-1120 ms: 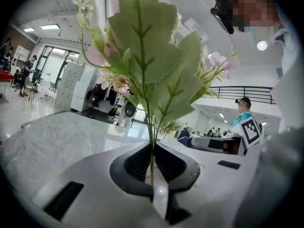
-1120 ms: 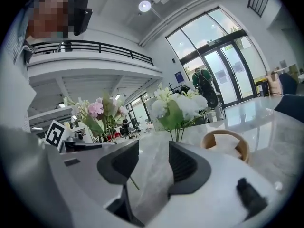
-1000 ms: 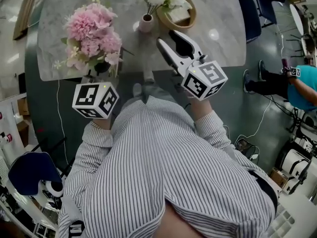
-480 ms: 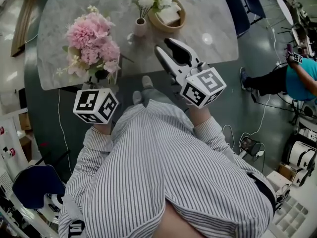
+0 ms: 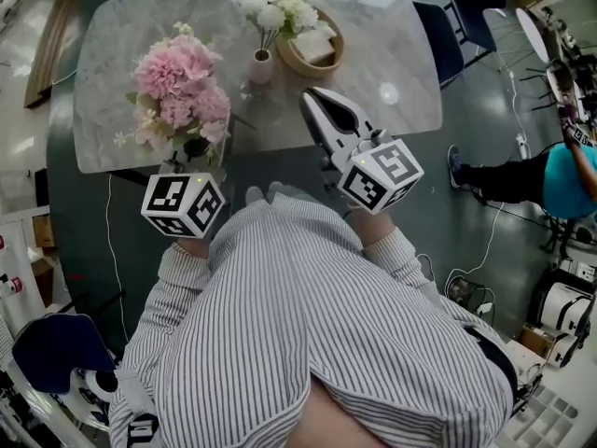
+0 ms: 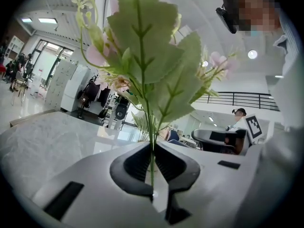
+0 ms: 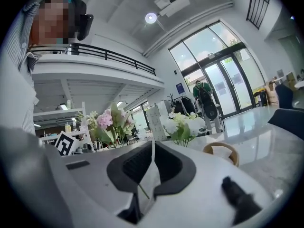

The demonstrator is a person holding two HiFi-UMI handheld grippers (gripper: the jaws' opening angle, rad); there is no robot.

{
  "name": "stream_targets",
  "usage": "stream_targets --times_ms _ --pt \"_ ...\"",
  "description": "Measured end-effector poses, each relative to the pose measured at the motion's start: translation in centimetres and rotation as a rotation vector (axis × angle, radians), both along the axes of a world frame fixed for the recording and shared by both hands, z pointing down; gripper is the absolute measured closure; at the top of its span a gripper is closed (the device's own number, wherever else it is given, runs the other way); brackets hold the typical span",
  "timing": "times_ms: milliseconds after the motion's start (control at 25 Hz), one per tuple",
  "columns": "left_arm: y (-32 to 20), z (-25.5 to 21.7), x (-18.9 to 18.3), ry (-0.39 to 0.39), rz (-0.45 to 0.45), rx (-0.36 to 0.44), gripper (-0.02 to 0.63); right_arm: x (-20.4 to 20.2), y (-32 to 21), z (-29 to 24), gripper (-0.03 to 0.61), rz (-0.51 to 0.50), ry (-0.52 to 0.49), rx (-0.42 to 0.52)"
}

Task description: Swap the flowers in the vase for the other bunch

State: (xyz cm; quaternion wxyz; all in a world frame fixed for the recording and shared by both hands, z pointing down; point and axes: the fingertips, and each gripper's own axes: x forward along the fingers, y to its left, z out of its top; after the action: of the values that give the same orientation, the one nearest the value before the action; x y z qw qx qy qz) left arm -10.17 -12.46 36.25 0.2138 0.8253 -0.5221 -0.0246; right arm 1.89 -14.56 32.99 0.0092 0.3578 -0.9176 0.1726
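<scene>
The pink bunch (image 5: 179, 87) stands upright over the near left part of the marble table (image 5: 121, 35). My left gripper (image 6: 153, 144) is shut on its green stems (image 6: 152, 127); in the head view only its marker cube (image 5: 182, 203) shows below the blooms. The white bunch (image 5: 277, 6) sits in a small pink vase (image 5: 261, 65) at the table's middle. My right gripper (image 5: 310, 98) hovers to the right of the vase and nearer to me. Its jaws are closing and meet at the tips (image 7: 152, 144), gripping nothing. The right gripper view shows both bunches ahead, pink (image 7: 107, 122) and white (image 7: 183, 125).
A wooden bowl (image 5: 300, 62) holding a white object stands just right of the vase. Blue chairs (image 5: 438, 35) are at the table's far right. A person in teal (image 5: 571, 171) sits on the floor side at right. The table's near edge (image 5: 280, 143) runs under my grippers.
The right gripper's jaws went from wide open to closed, with nothing taken. The left gripper kept its hold on the pink bunch. Both grippers rose slightly, near the table's front edge.
</scene>
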Motion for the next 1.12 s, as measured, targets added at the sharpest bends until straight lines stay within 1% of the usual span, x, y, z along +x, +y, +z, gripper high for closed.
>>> stream_targets --times_ms 200,440,640,800,1120 --pt "-0.3 -0.9 0.3 0.001 -0.037 0.009 0.580 -0.1 -0.3 -0.6 0.554 -0.050 0.018 0.013" --pt "-0.2 -0.3 1.5 0.035 -0.046 -0.022 0.580 0.5 -0.3 -0.5 0.557 -0.085 0.043 0.029" --pt "-0.3 -0.6 2.4 0.019 -0.036 -0.020 0.580 1.2 -0.3 -0.1 0.560 -0.083 0.066 0.020" --pt "-0.4 -0.5 3.0 0.013 -0.035 -0.024 0.580 1.7 -0.3 0.1 0.561 -0.074 0.065 0.013" --pt "-0.5 -0.7 2.9 -0.003 -0.045 -0.021 0.580 1.6 0.0 0.2 0.563 -0.087 0.071 0.015"
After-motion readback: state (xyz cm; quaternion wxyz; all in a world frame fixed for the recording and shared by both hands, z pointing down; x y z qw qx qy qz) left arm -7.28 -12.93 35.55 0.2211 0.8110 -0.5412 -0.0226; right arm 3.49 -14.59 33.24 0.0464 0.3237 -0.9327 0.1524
